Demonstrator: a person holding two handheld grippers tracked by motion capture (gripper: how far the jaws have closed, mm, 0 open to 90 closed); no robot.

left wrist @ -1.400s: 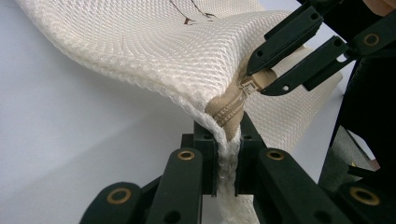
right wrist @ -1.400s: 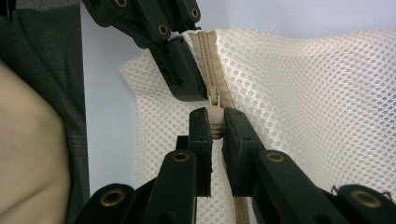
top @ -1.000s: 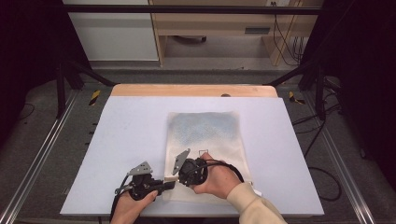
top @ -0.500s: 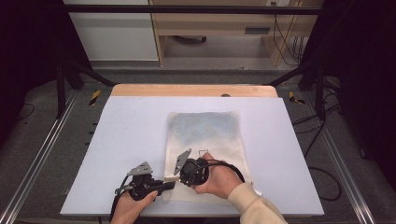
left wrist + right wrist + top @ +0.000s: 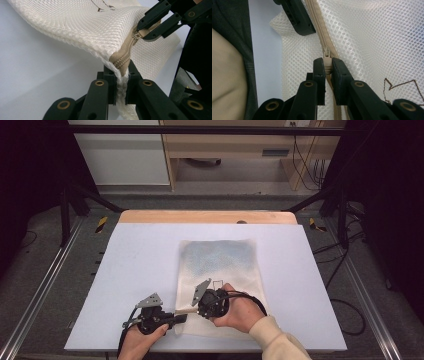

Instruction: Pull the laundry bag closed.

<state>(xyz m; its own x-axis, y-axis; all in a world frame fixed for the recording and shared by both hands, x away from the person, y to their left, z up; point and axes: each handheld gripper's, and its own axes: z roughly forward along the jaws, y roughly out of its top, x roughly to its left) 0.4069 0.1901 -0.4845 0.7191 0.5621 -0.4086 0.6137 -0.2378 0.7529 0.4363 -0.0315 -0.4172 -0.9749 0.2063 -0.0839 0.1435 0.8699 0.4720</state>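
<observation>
High view vs 0.5 s back: no real change, both hands stayed put at table's (image 5: 125, 250) near edge. Left gripper (image 5: 121, 82) was clamped on mesh bag's (image 5: 220, 265) corner by the zipper (image 5: 122, 60) end; right gripper (image 5: 327, 68) was pinched narrow on zipper pull (image 5: 326, 58). Bag lay flat mid-table.

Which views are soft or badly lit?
High view: soft overall, dark surround, table evenly lit. Left gripper view: mesh bag sharp, left claw blurred up close. Right gripper view: zipper pull and right claw crisp, no glare.
</observation>
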